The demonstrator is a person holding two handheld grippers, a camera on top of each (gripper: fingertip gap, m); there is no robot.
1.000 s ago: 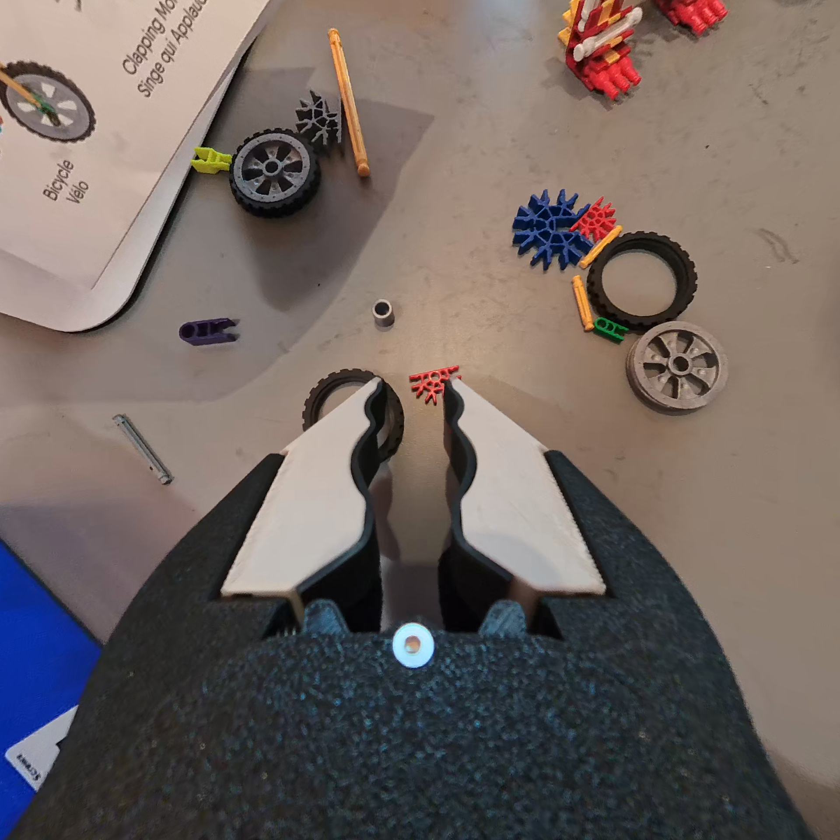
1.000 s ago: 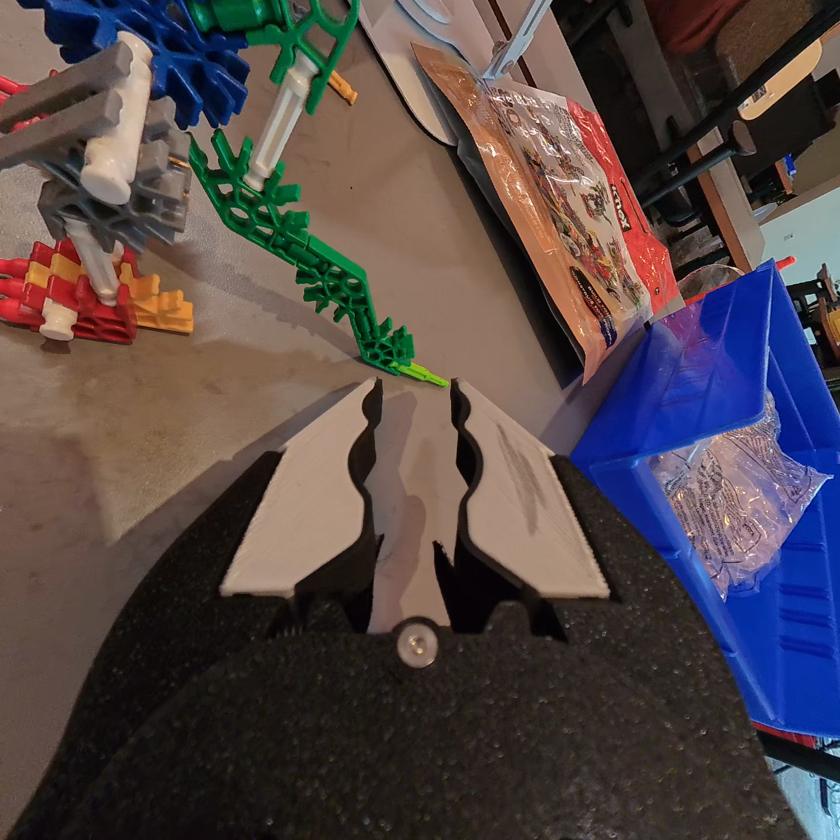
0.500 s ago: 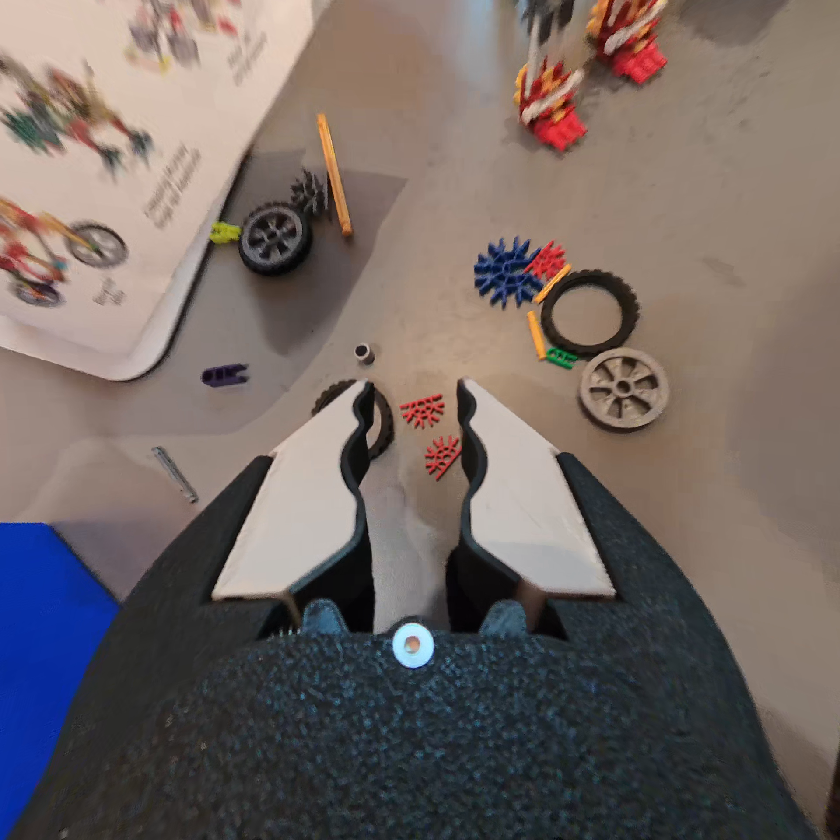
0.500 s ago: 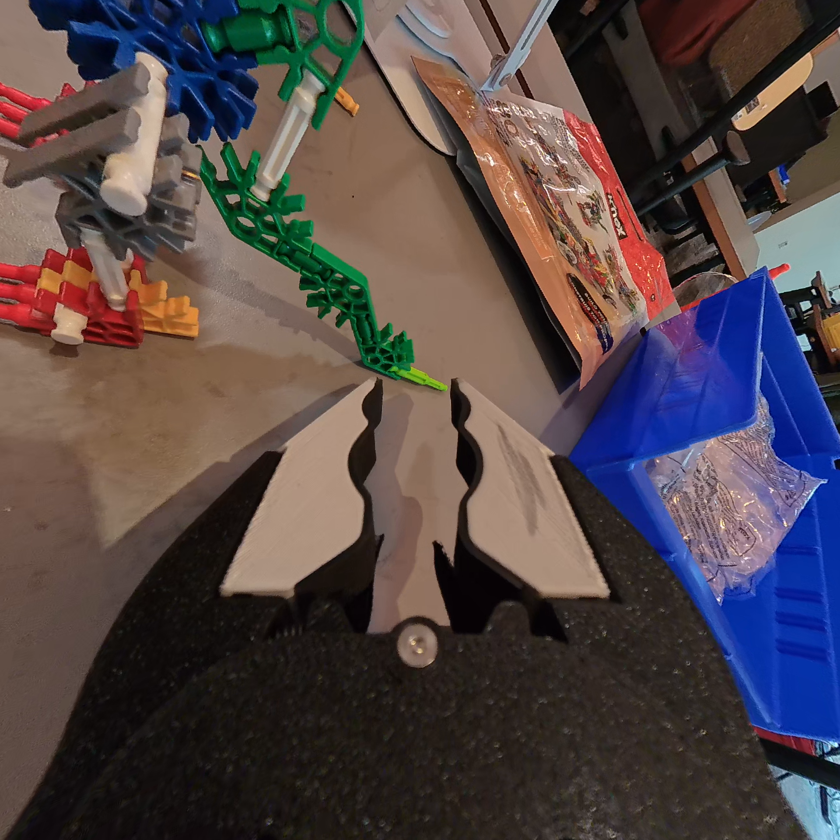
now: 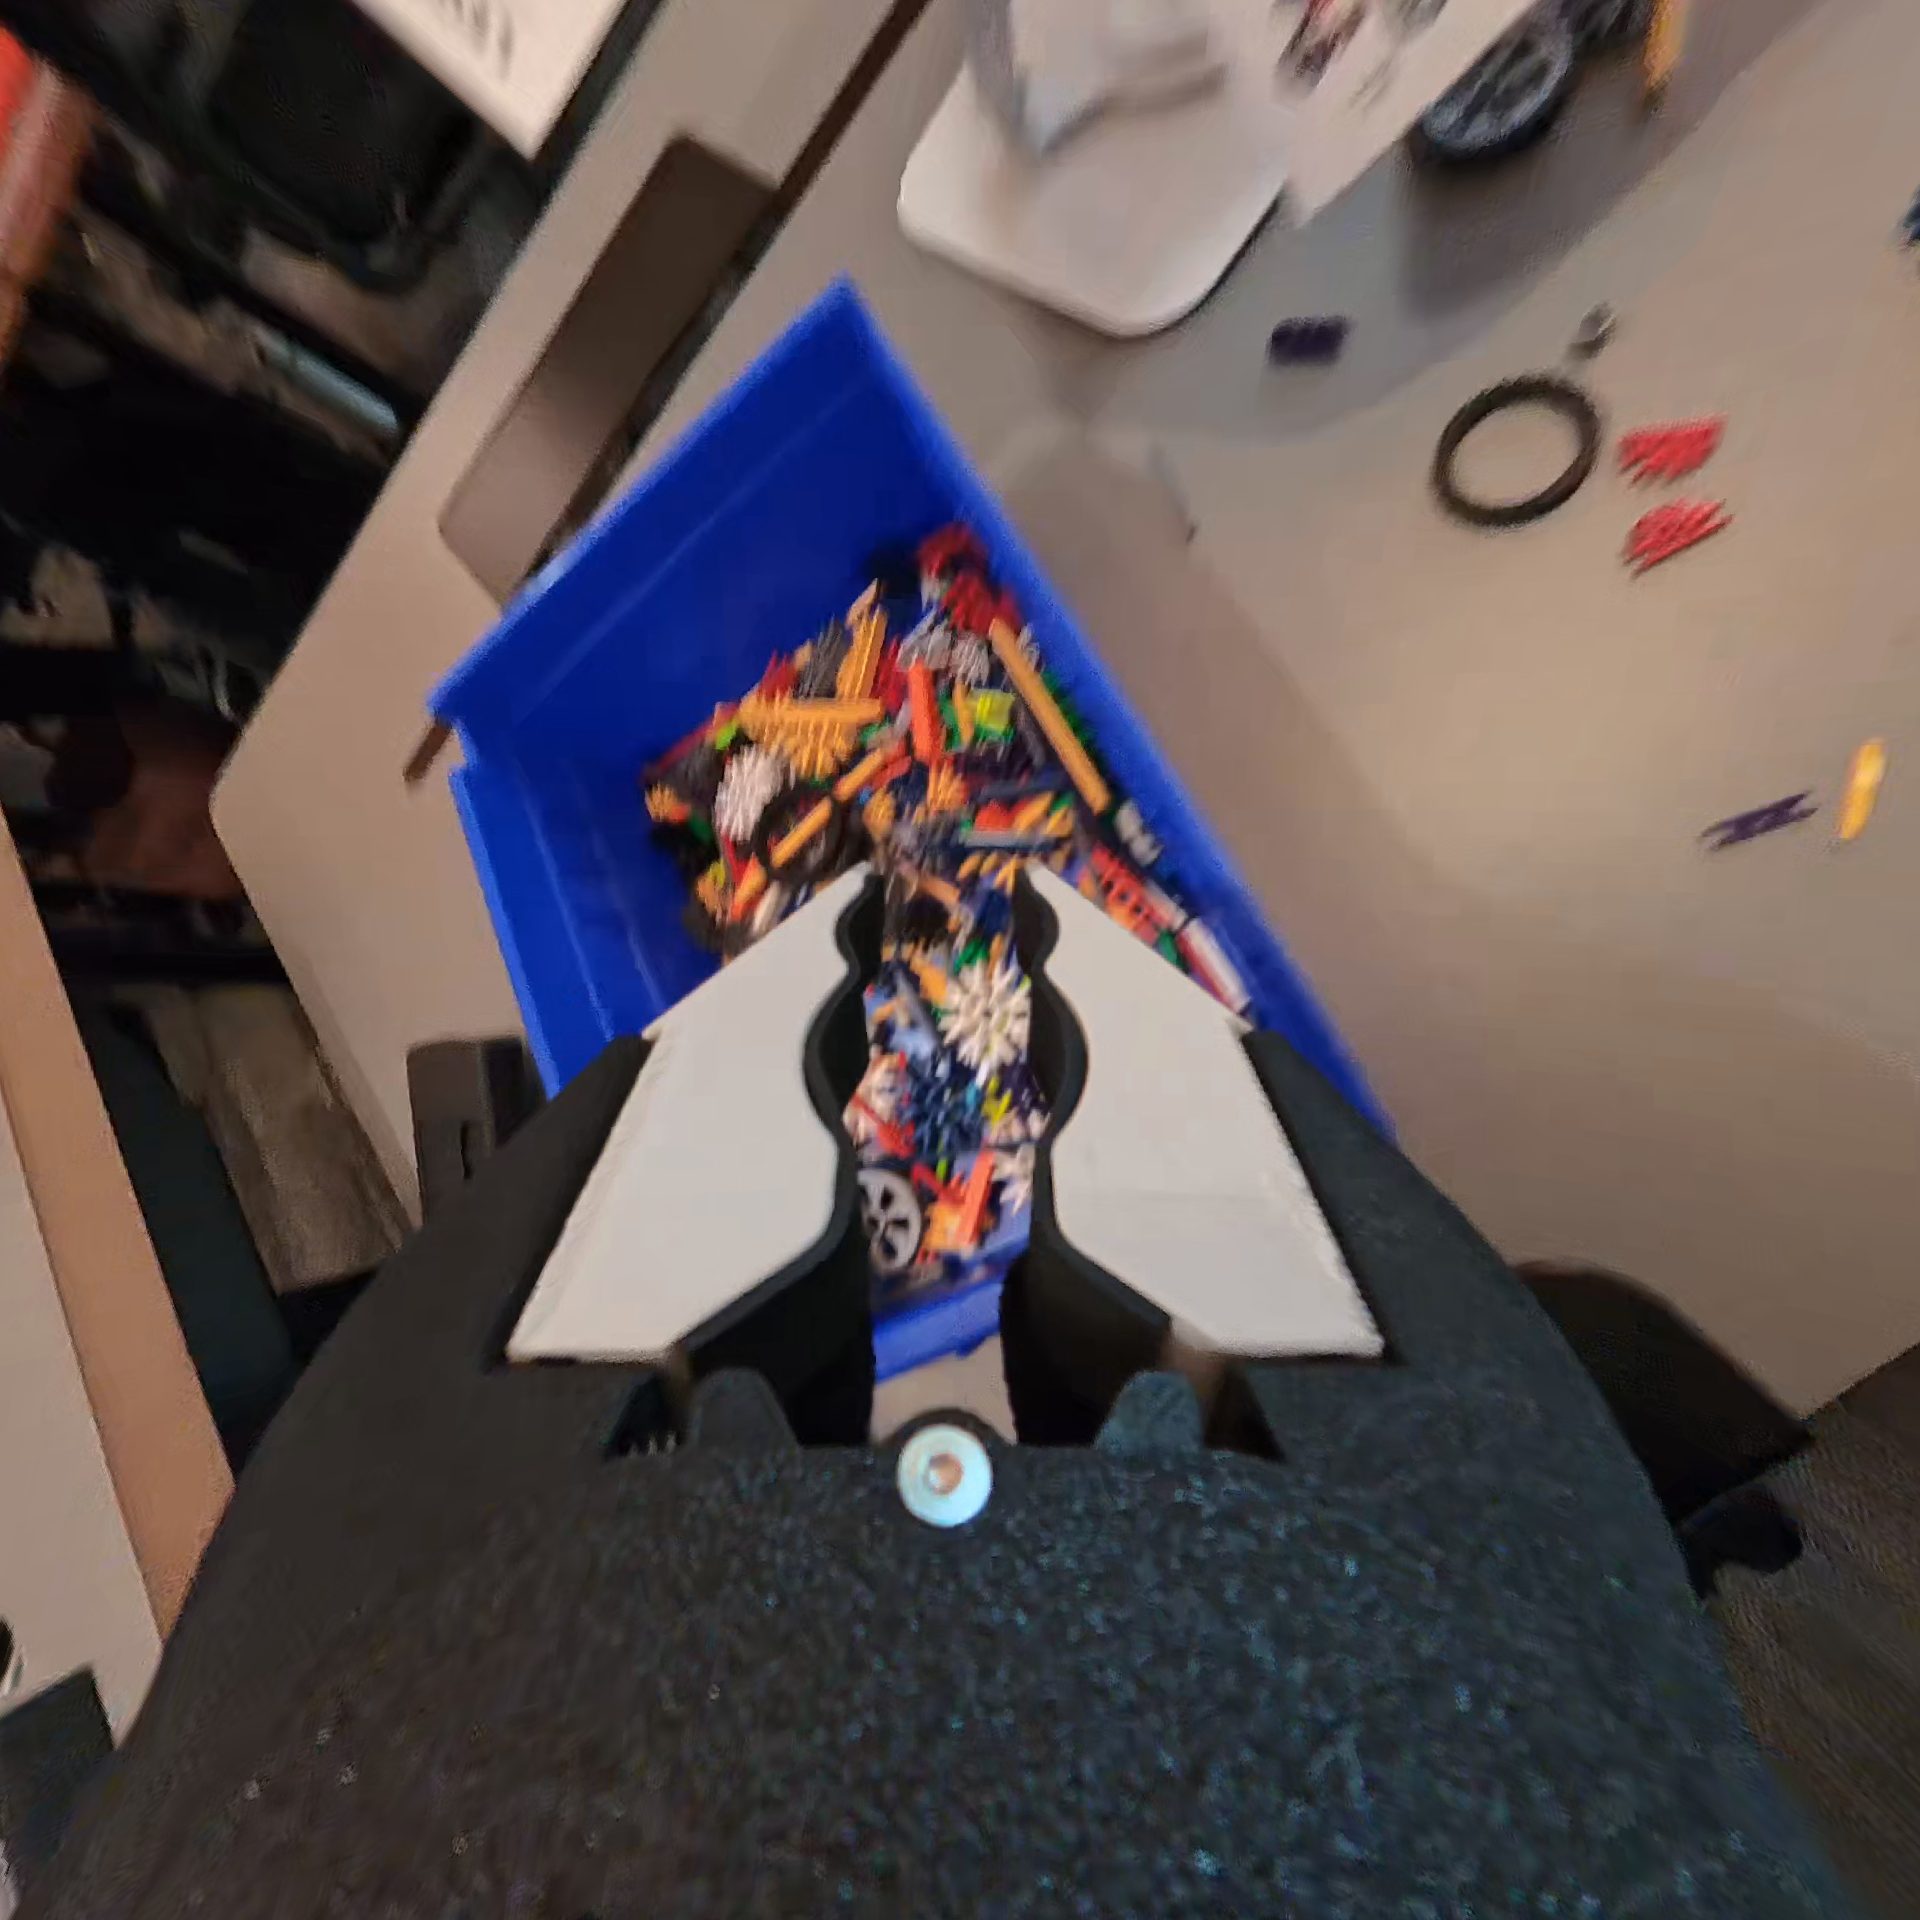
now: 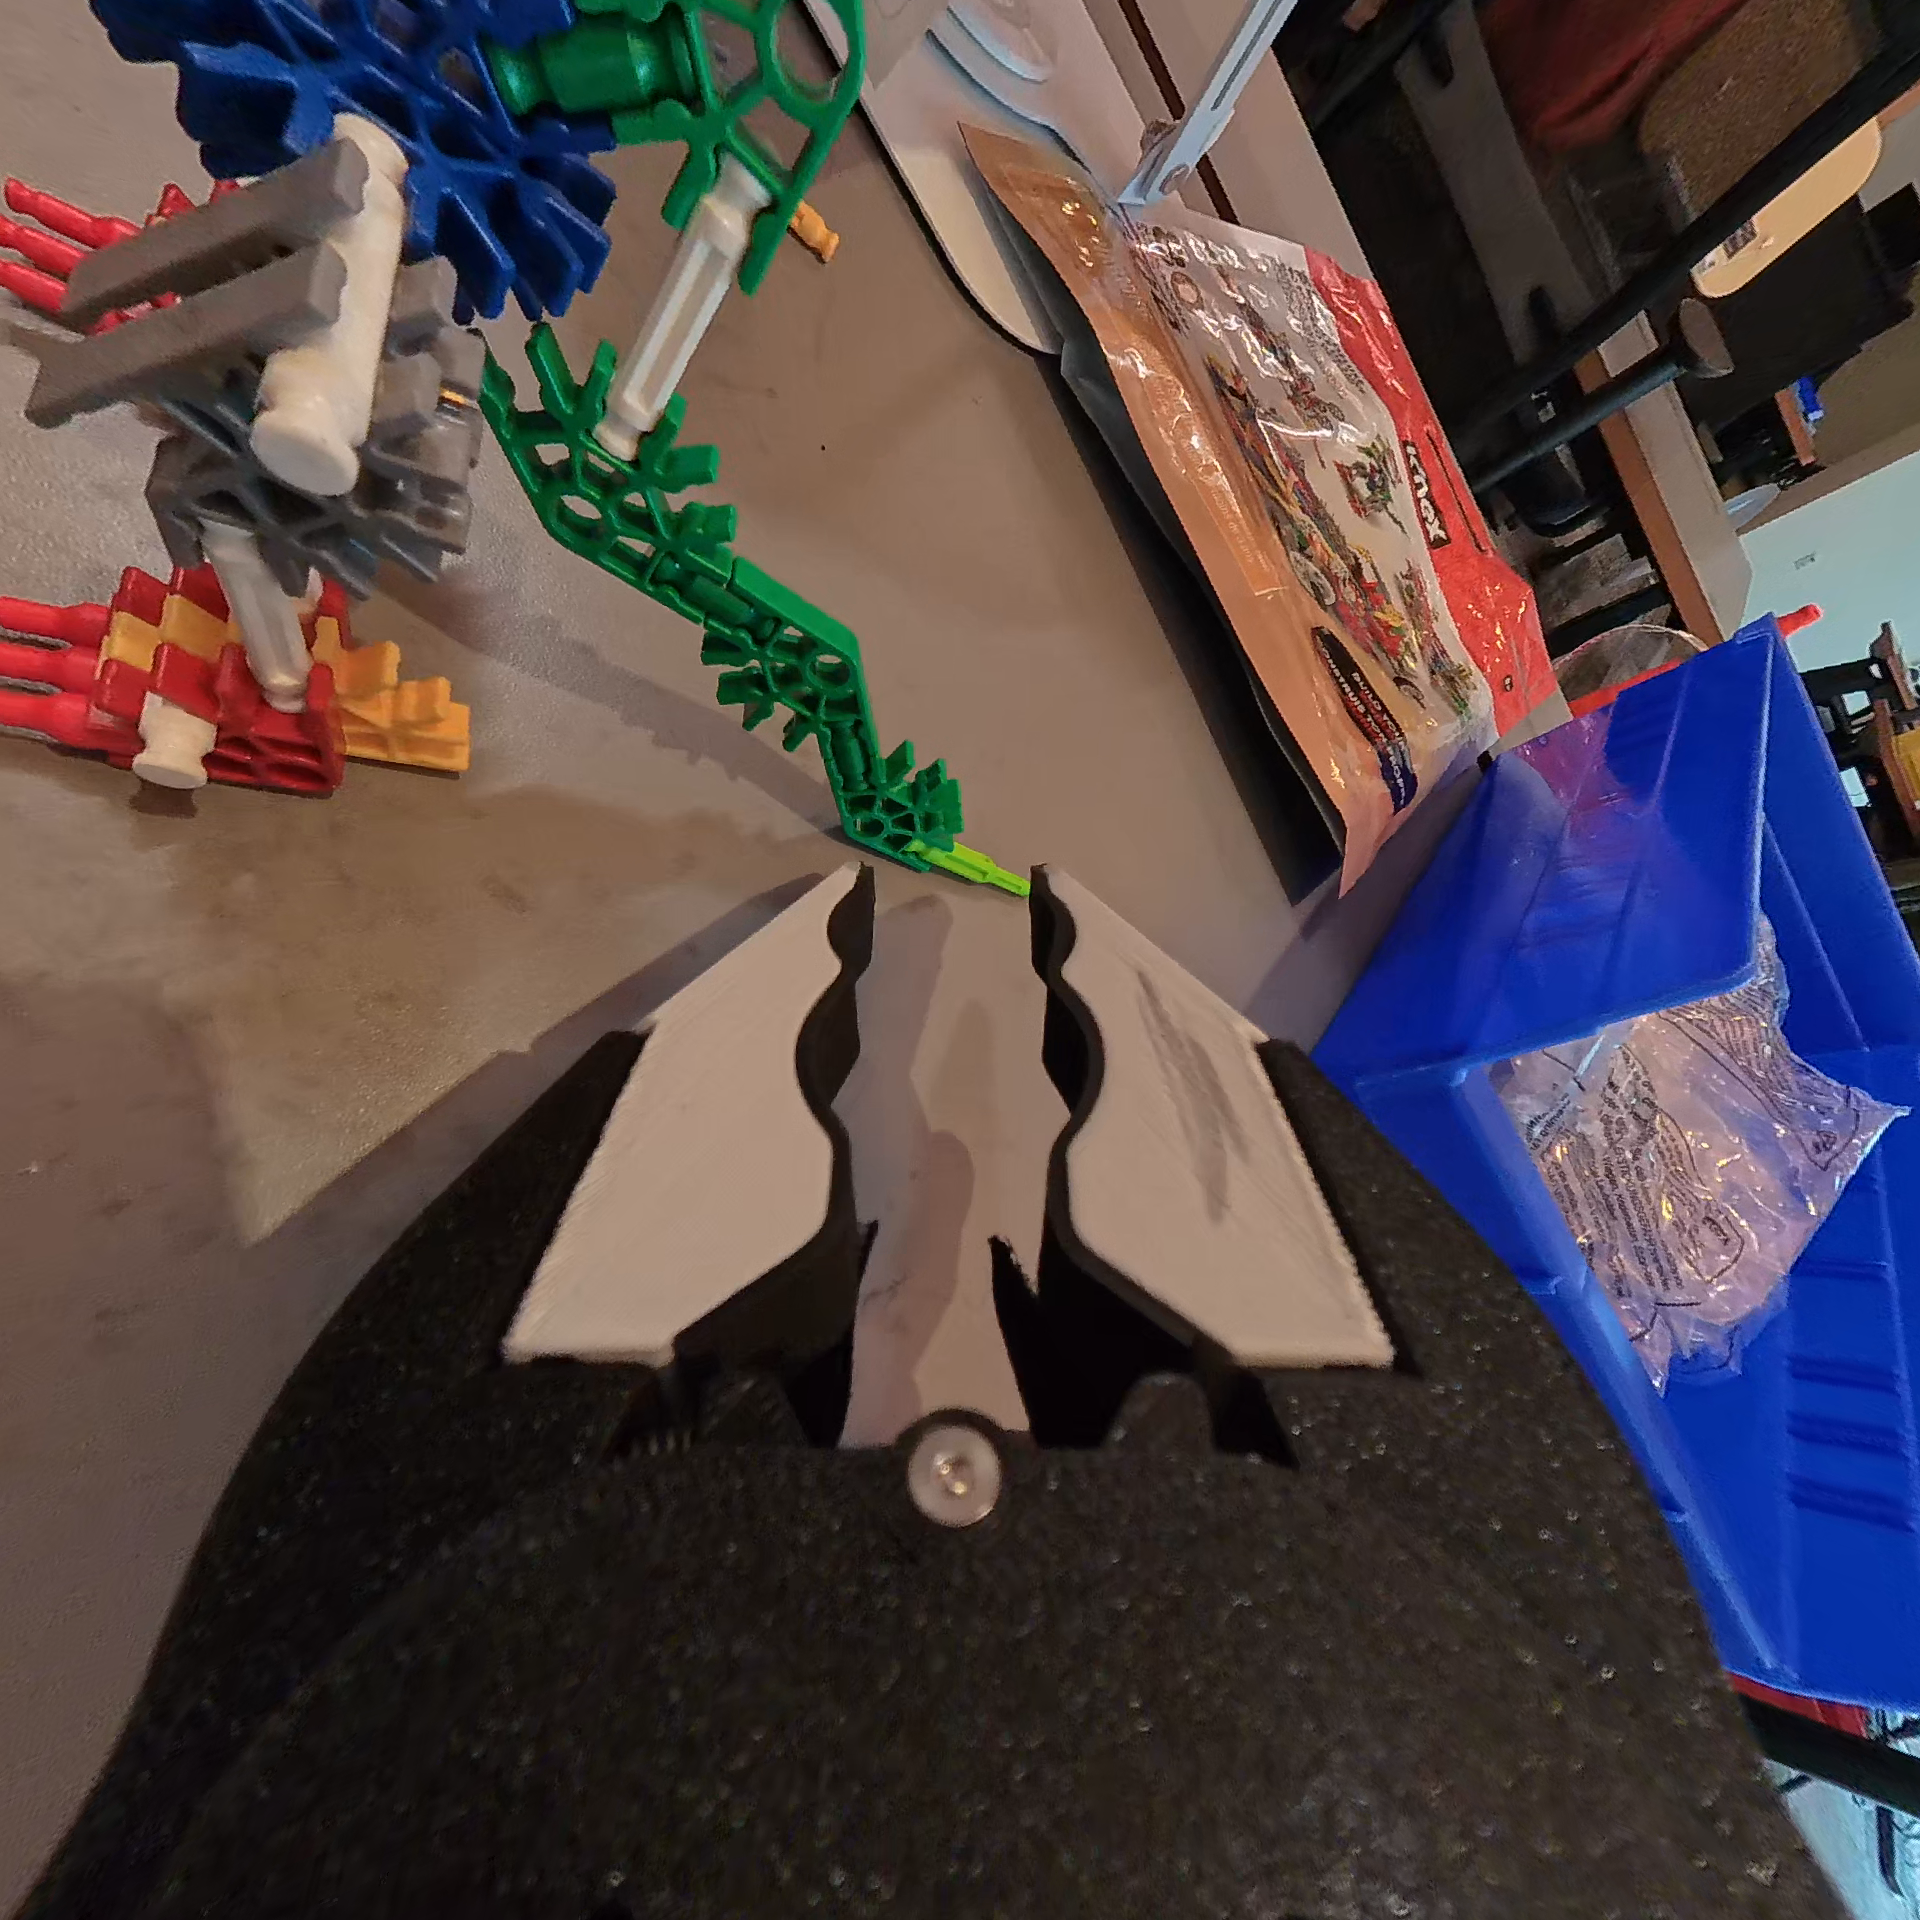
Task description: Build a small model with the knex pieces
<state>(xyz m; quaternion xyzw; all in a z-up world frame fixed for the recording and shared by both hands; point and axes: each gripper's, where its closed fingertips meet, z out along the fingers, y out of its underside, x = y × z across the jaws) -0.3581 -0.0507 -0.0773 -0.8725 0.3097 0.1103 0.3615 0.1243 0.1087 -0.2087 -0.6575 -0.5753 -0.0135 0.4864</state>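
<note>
My left gripper (image 5: pixel 951 878) is open and empty, held above a blue bin (image 5: pixel 665 623) filled with several mixed coloured construction-toy pieces (image 5: pixel 914 790). The view is blurred by motion. My right gripper (image 6: pixel 948 878) is open and empty, low over the grey table (image 6: pixel 312 987). Its tips are just short of the lime-green tip (image 6: pixel 971 864) at the end of a green connector chain (image 6: pixel 727 603). That chain belongs to a standing toy model with blue connectors (image 6: pixel 416 125), white rods (image 6: pixel 332 343), grey pieces and red-and-yellow feet (image 6: pixel 239 686).
On the table in the left wrist view lie a black tyre ring (image 5: pixel 1512 447), two red connectors (image 5: pixel 1673 488), a purple piece (image 5: pixel 1756 821), a yellow rod (image 5: pixel 1860 800) and a white booklet (image 5: pixel 1091 208). In the right wrist view a second blue bin (image 6: pixel 1662 935) holds a clear plastic bag (image 6: pixel 1683 1174), beside a printed packet (image 6: pixel 1299 520). Tip to tip, the grippers are about 55 cm apart. The yellow rod (image 5: pixel 1860 800) is closer to my left gripper, around 25 cm from its tips; the right tips are 35 cm off.
My left gripper has swung left, away from the red connectors and tyre on the table, to above the blue parts bin. My right gripper has hardly moved.
</note>
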